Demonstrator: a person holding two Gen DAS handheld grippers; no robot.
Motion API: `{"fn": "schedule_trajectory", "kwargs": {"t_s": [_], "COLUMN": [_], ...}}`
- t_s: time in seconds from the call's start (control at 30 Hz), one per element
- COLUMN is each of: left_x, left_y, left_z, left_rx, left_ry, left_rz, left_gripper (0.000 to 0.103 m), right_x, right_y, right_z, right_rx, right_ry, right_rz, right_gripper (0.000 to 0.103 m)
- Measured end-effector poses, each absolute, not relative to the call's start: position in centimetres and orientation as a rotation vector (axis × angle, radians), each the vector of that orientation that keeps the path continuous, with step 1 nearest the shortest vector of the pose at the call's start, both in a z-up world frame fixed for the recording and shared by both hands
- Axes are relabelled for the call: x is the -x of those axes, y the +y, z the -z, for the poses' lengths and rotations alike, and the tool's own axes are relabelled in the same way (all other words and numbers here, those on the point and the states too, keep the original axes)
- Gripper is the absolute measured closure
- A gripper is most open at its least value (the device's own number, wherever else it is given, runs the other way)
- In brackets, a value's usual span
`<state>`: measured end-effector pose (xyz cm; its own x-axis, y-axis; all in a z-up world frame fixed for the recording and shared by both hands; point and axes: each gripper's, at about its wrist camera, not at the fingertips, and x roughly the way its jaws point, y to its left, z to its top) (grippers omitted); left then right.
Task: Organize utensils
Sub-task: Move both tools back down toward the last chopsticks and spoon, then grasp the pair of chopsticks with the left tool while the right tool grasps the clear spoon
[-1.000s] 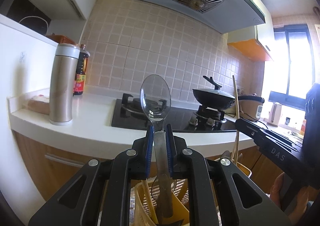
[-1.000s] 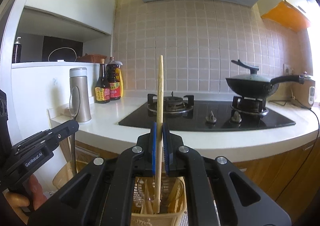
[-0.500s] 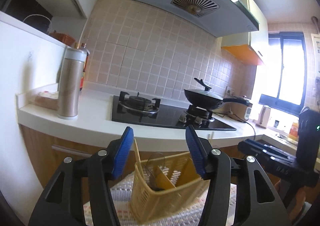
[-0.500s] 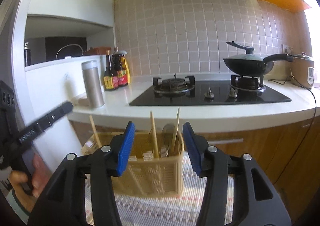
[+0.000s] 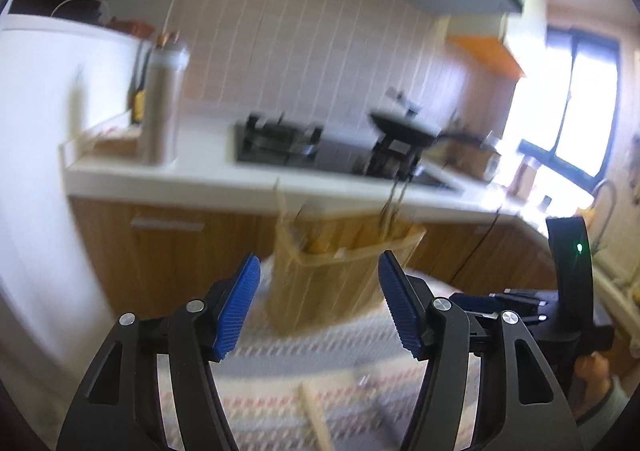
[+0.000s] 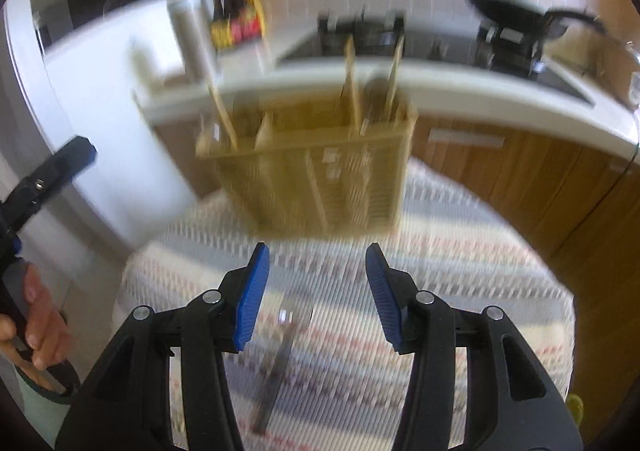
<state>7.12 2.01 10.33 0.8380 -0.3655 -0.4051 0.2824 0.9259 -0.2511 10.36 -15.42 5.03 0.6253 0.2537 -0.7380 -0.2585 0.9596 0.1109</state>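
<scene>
Just ahead of both grippers stands the yellow slatted utensil basket on a striped cloth, chopsticks and a spoon handle poking up from its compartments. The right gripper is spread wide with nothing between its blue pads; directly below and in front of it lies a metal utensil, too smeared to name for certain. The left gripper is equally wide and empty, and a wooden chopstick lies on the cloth under it.

Both views are badly blurred, so the hands look to be moving fast. My worry is a hurried grab: a fingertip could skid the flat metal piece across the cloth, or clip the light basket and tip it, spilling what is already sorted.

A second ago each gripper was clamped on something, the left on a spoon, the right on a chopstick, held over the basket. Half a second ago both had let go. Now they have dropped back and pitched downward toward the loose pieces.
</scene>
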Motion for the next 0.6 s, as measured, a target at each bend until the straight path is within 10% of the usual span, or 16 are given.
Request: {"fn": "schedule_trajectory", "kwargs": {"t_s": [0.6], "left_x": [-7.3], "left_y": [-1.3], "left_z": [2.0], "left_rx": [0.000], "left_ry": [0.965], "left_rz": [0.360], "left_gripper": [0.046], "right_x": [-12.9], "right_y": [-11.5], "right_z": [5.8], "right_rx": [-0.045], "right_ry": [1.275], "right_rz": [-0.299], "right_gripper": [0.068]}}
